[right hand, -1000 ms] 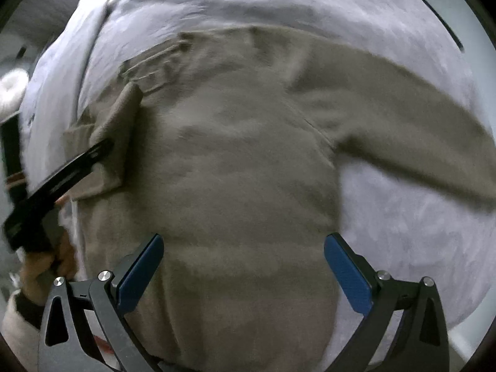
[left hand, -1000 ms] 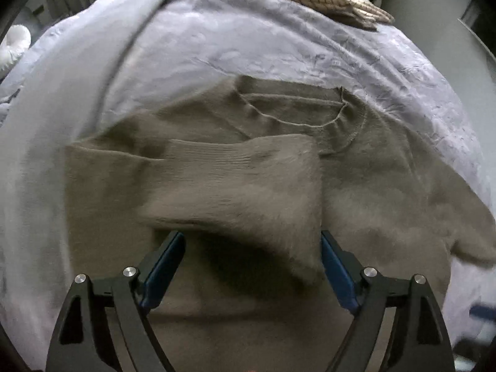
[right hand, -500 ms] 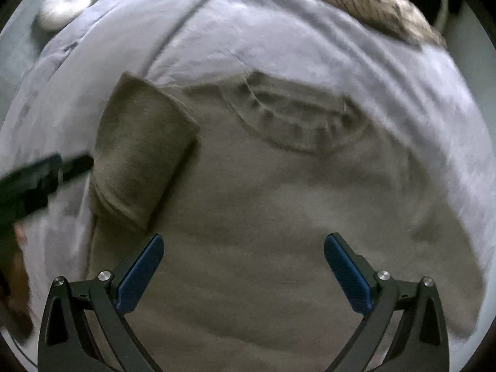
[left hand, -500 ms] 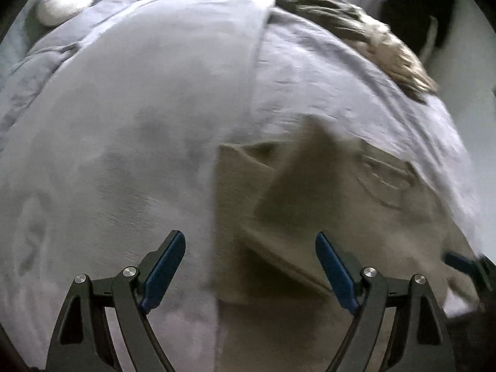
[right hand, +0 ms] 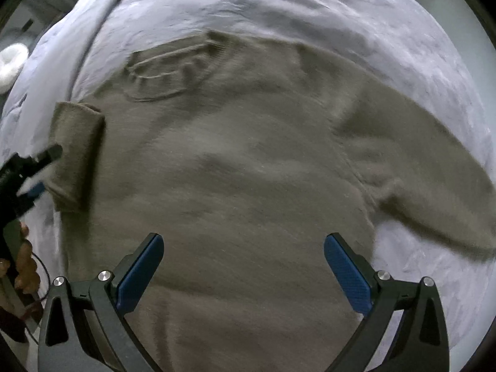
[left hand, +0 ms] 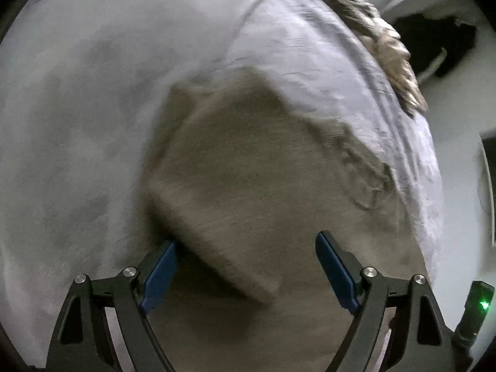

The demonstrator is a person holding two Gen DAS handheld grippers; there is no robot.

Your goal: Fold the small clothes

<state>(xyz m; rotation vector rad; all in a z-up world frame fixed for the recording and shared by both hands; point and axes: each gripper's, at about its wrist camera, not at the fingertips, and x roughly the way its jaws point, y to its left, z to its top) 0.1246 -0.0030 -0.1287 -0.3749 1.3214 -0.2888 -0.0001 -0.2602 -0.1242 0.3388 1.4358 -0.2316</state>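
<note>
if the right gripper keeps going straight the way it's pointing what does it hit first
Most likely the body of the brown sweater spread on the grey blanket. The right gripper is open with nothing between its fingers; how far off the sweater lies is unclear.

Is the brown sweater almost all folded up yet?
Not yet. One sleeve is already folded in over the brown sweater, which lies flat on the grey blanket. Nothing is being held: the left gripper and right gripper are both open above the knit. The other sleeve is spread out sideways, and the body is not yet folded.
</note>
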